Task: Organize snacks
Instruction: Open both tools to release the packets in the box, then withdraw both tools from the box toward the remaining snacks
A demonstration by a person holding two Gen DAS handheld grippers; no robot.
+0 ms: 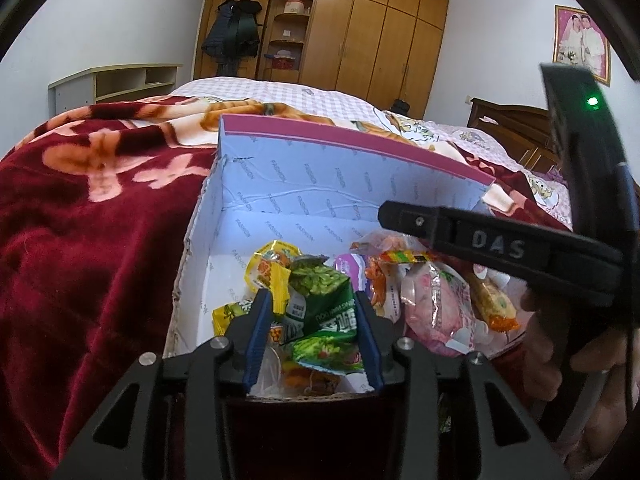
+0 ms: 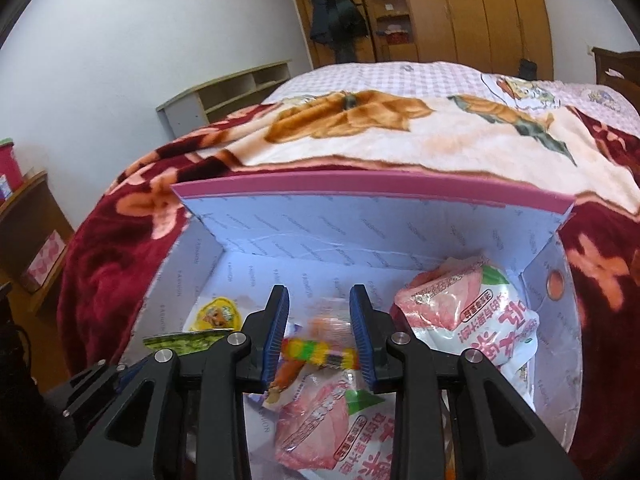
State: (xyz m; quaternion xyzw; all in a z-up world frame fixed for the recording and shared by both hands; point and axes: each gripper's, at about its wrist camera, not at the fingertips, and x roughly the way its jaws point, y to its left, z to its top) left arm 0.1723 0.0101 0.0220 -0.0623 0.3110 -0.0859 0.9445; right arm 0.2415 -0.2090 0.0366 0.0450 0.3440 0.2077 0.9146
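Covering almost everything is a big bed (image 1: 304,92) with a dark red flower blanket (image 1: 88,216) on top. On that blanket sits a cardboard box (image 1: 320,184) with a pale blue inside, and its lid stands up at the far side with a pink edge. Inside the box lie the snacks. 2 pink snack bags (image 2: 476,312) are the biggest, 1 by the right wall and 1 near the front. Next comes a green pea bag (image 1: 320,312), which sits between the blue pads of the left gripper (image 1: 312,328). Those pads look a little apart from the bag, so the claw is spread and not pinching. A small yellow snack (image 2: 218,314) lies flat on the left side of the box floor. The right gripper (image 2: 320,336) hangs over the middle of the box with its claw spread a bit. A small striped yellow, green and red pack (image 2: 320,354) is blurry between its pads, and no pad looks pressed on it.
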